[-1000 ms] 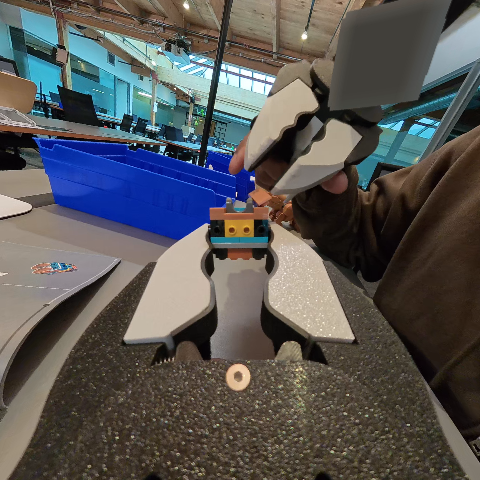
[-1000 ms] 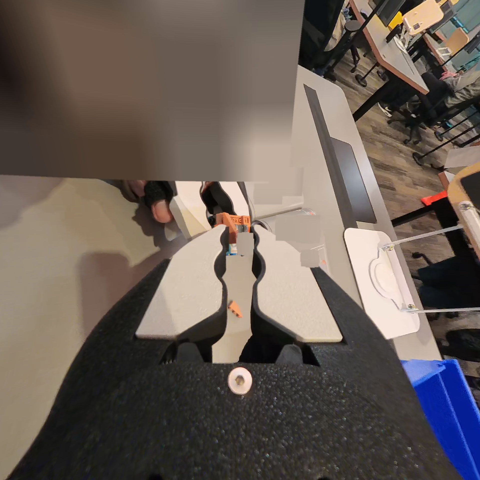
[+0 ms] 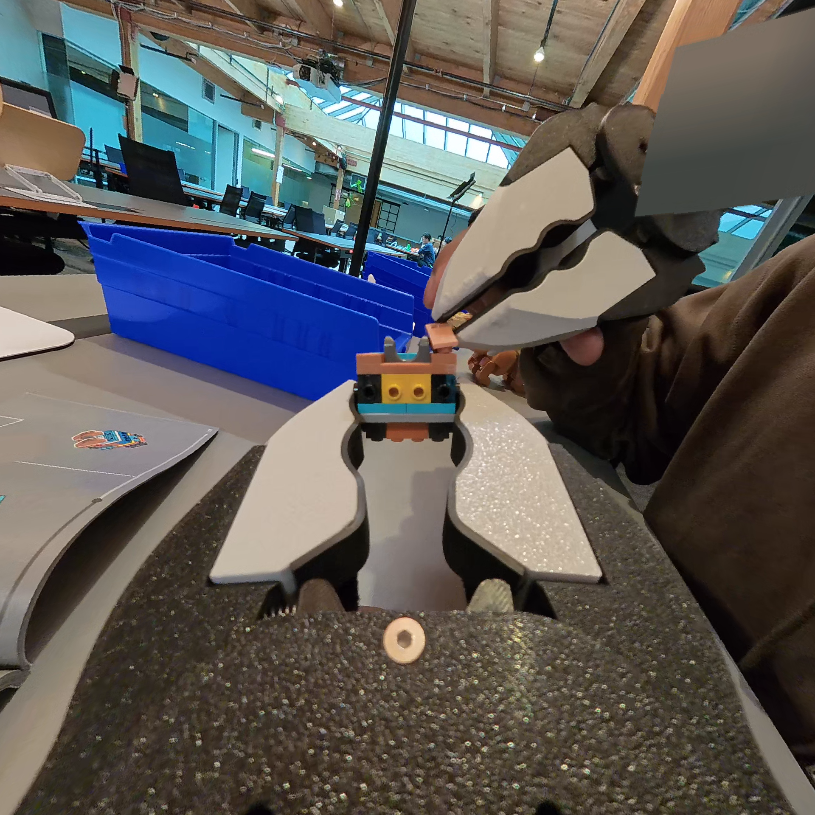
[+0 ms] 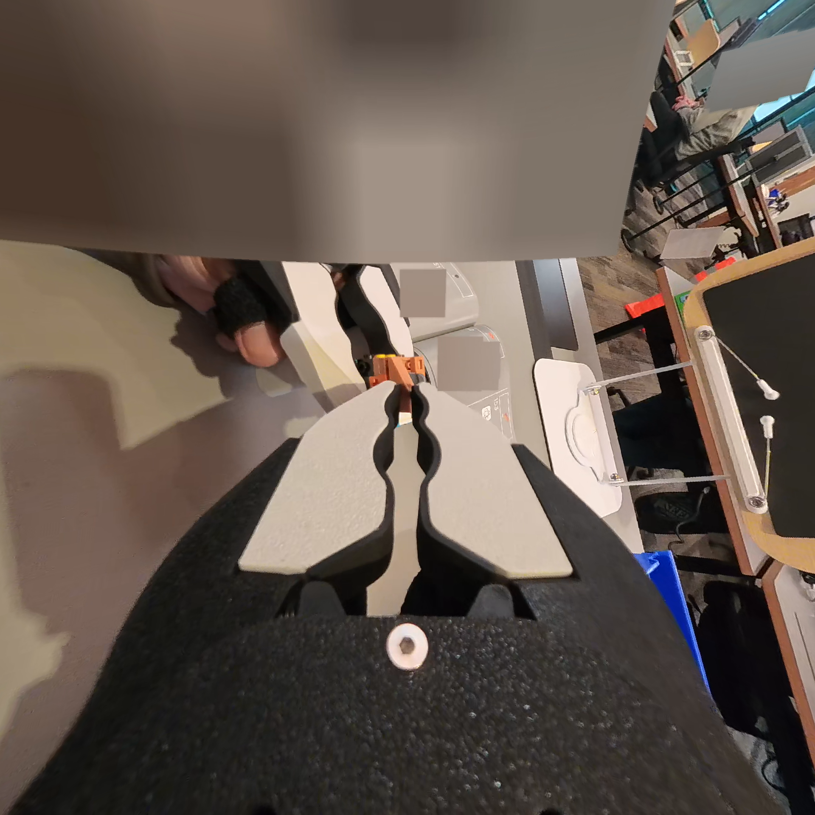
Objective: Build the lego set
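Note:
My left gripper (image 3: pixel 405 410) is shut on a small lego build (image 3: pixel 405 388) of brown, yellow, black and teal bricks with two grey prongs on top, held just above the grey table. My right gripper (image 3: pixel 445 324) comes in from the upper right, shut on a small brown piece (image 3: pixel 441 337) that sits right at the build's top right corner. In the right wrist view the right gripper (image 4: pixel 405 390) pinches the brown piece (image 4: pixel 403 397) with the build (image 4: pixel 388 368) and the left gripper's fingers (image 4: pixel 308 335) just beyond it.
Blue bins (image 3: pixel 229 304) stand behind the build. An open instruction booklet (image 3: pixel 88 458) lies at the left. Loose brown lego parts (image 3: pixel 494 366) lie on the table behind the right gripper. A brown sleeve (image 3: pixel 705 419) fills the right side. A white pad (image 4: pixel 573 432) lies on the table's far side. The tips of both grippers are at nearly the same place.
My right gripper has come down and closer, bringing the brown piece from above and behind the build onto its top right corner. The left gripper still holds the build.

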Demonstrator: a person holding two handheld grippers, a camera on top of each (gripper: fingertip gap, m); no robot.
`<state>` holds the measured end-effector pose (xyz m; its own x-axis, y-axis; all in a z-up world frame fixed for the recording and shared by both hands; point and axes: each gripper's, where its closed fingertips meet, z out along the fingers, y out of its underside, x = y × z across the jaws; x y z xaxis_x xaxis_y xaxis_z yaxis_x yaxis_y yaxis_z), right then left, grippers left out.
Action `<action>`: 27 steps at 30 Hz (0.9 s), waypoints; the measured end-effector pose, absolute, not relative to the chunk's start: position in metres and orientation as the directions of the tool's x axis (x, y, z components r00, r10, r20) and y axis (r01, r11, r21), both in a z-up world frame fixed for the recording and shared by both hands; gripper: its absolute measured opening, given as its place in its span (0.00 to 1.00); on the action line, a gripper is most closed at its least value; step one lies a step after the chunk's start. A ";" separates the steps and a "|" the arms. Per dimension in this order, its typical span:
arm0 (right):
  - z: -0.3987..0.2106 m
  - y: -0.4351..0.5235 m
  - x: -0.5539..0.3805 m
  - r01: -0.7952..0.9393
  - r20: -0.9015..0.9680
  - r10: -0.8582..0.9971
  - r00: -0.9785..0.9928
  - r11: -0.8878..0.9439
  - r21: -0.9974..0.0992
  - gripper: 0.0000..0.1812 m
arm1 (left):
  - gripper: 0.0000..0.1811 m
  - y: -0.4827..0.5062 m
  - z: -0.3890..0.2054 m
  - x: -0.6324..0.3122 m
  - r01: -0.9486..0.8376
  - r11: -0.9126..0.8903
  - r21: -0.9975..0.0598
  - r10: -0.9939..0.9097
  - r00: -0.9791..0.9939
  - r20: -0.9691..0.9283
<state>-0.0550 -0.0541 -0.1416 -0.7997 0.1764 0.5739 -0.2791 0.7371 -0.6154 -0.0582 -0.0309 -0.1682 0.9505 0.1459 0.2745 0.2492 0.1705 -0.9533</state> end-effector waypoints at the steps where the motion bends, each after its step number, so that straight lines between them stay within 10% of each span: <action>1: -0.142 -0.054 -0.055 -0.281 0.581 0.175 -0.795 0.742 -0.608 0.02 | 0.20 -0.031 -0.168 -0.058 0.248 0.169 -0.954 0.148 0.951 0.273; 27: -0.151 -0.049 -0.058 -0.350 0.713 0.090 -0.695 0.824 -0.445 0.04 | 0.20 -0.027 -0.175 -0.060 0.237 0.123 -0.964 0.192 0.947 0.257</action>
<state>-0.0579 -0.0495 -0.1506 -0.6950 0.0900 0.7134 -0.3502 0.8241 -0.4452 -0.0604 -0.0272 -0.1748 0.9471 0.1916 0.2575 0.2371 0.1230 -0.9637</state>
